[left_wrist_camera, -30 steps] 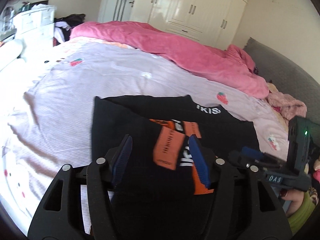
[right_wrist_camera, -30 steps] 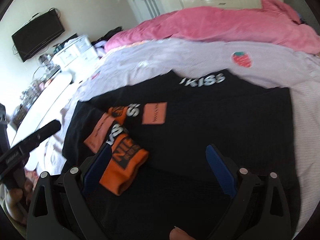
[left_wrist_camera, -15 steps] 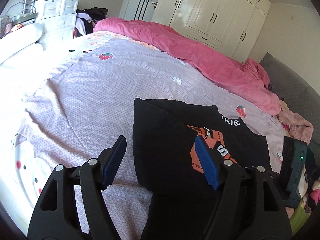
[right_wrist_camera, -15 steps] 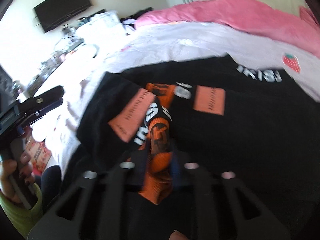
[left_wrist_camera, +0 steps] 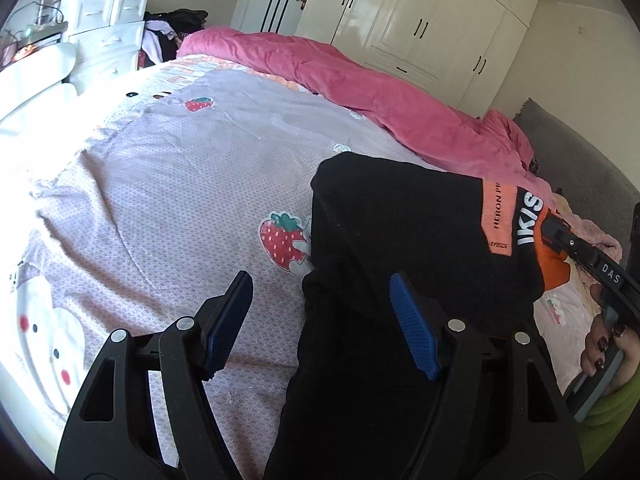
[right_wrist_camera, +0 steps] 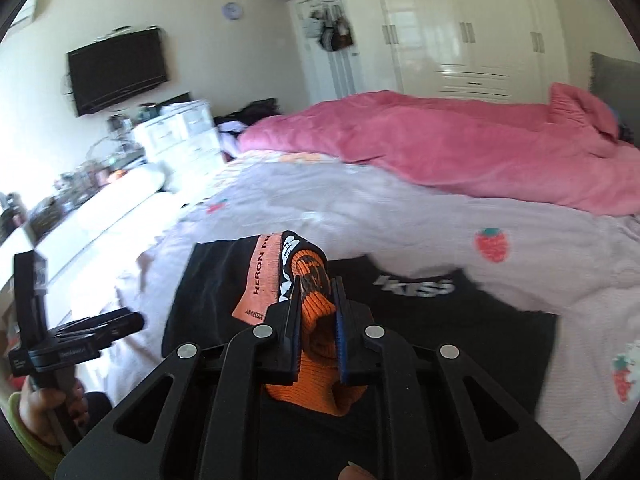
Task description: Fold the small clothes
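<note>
A black top [left_wrist_camera: 400,216] with orange patches and white lettering lies on the lilac bed sheet [left_wrist_camera: 192,184]. My right gripper [right_wrist_camera: 316,292] is shut on its orange sleeve cuff [right_wrist_camera: 316,320] and holds the sleeve lifted above the body of the top [right_wrist_camera: 460,332]. In the left wrist view the right gripper [left_wrist_camera: 560,236] shows pinching the orange cuff [left_wrist_camera: 554,268]. My left gripper [left_wrist_camera: 320,304] is open and empty, its right finger over the top's left edge, its left finger over bare sheet.
A pink duvet [left_wrist_camera: 360,92] lies bunched along the far side of the bed. White drawers [left_wrist_camera: 108,32] and a cluttered counter stand at the left. White wardrobes [left_wrist_camera: 432,20] line the far wall. A grey headboard [left_wrist_camera: 580,168] is at the right.
My right gripper closed on the orange cuff and lifted the sleeve up and across the top. My left gripper stayed open and drifted left off the garment.
</note>
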Available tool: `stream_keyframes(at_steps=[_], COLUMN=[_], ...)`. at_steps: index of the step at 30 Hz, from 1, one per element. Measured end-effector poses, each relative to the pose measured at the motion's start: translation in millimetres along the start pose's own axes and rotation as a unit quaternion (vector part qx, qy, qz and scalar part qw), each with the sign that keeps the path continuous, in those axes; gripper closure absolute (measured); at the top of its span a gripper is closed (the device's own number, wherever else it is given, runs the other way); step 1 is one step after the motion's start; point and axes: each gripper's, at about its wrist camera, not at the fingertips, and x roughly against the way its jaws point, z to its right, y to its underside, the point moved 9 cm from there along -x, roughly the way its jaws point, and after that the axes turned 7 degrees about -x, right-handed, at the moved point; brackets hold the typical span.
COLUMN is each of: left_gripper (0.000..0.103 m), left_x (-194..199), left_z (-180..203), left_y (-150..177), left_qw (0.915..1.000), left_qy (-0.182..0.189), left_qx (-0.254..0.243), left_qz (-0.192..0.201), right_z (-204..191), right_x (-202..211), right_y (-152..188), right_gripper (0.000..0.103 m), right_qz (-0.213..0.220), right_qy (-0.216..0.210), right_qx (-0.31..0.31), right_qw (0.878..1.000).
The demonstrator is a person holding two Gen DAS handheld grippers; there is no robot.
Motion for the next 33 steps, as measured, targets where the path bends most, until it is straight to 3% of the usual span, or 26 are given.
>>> stream_keyframes(at_steps=[5, 9, 17, 19, 28, 33], left_gripper=[0.039, 0.039, 0.039, 0.039, 0.040, 0.053], left_x=[-7, -19, -33, -35, -35, -51], left_z=[12, 28, 48, 47, 49, 72], left_y=[5, 13, 25, 27, 16, -10], left_qw=[0.9999, 0.9993, 0.9976, 0.9975, 0.9979, 0.9962], left_qy=[0.008, 0.015, 0.025, 0.024, 0.021, 0.029], left_qx=[-0.009, -0.026, -0.050, -0.050, -0.052, -0.077], left_qz=[-0.010, -0.025, -0.042, -0.045, -0.033, -0.030], right_z=[57, 80, 95, 106, 141, 139], right_x=[-9, -20, -22, -19, -9, -23], right_y=[10, 32, 39, 38, 56, 79], right_gripper=[0.091, 0.091, 0.085, 0.066, 0.060, 0.060], right_qz=[-0.024, -0.049, -0.050, -0.042, -0.059, -0.091], right_qy=[0.087, 0.112, 0.134, 0.149, 0.145, 0.126], right_qx=[0.001, -0.006, -0.014, -0.024, -0.073, -0.085], right_qw=[0.996, 0.993, 0.990, 0.988, 0.985, 0.984])
